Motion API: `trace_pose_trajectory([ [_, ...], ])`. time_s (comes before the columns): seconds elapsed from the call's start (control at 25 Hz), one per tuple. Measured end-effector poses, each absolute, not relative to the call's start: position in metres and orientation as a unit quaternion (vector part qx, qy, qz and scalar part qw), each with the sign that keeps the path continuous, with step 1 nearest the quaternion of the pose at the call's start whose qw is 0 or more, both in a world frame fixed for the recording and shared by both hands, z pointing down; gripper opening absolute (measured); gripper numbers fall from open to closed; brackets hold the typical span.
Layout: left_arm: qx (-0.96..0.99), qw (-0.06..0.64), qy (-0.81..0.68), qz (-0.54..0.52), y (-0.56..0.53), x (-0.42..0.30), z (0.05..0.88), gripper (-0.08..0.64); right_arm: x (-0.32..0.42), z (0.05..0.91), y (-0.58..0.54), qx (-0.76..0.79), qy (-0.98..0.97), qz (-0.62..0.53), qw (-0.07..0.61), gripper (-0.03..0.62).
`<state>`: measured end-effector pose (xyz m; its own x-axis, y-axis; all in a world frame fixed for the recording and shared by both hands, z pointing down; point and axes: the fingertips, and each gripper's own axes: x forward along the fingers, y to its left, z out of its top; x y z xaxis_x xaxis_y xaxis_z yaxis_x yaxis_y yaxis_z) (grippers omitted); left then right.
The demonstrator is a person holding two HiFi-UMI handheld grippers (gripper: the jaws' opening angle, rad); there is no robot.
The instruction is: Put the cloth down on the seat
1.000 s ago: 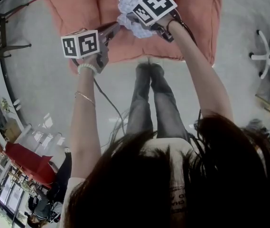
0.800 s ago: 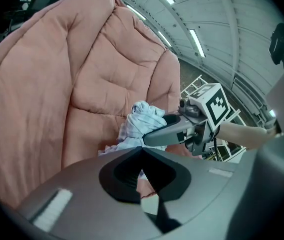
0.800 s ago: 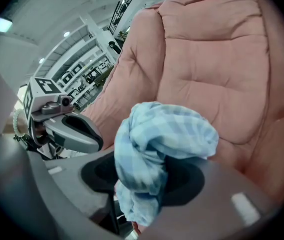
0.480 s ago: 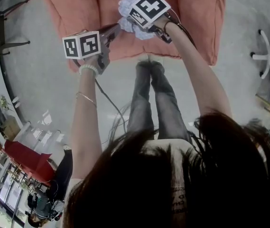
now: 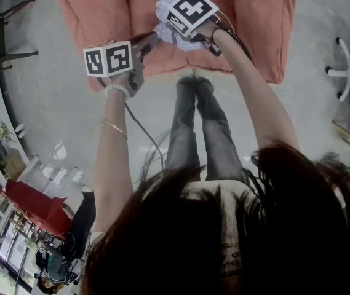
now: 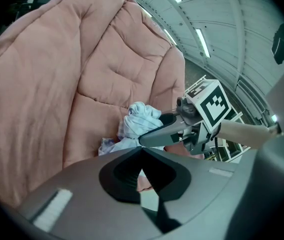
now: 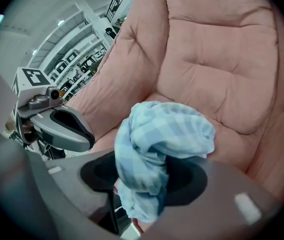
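Pink seat fills the background. Right gripper pinches the bunched cloth, apparently just above the seat. Left gripper is pressed together, empty. Cloth is light and limp; grip the bunch.

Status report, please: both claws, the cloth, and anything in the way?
Left claw shut, empty. Right claw shut on cloth, low over pink seat; contact unclear. Nothing seen in the way.

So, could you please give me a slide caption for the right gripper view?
Right gripper grips a bunched blue checked cloth over the pink armchair seat, left gripper beside it.
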<state>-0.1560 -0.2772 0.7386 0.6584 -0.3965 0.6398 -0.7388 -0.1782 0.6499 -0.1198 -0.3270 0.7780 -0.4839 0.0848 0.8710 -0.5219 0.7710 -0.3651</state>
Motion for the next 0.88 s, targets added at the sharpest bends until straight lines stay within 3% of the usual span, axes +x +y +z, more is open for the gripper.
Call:
trace_pose_trajectory([
  [0.4,0.747,0.523,-0.376,0.166,-0.2739,-0.1516,0.7391,-0.002,-0.1121,0.7837,-0.3252,0.161,-0.802,0.318,0.479,0.273],
  [0.88,0.748,0.522,-0.377,0.163,-0.2818,-0.1474,0.7398,-0.002,-0.1196,0.7764,-0.3302,0.155,-0.818,0.330,0.445,0.275],
])
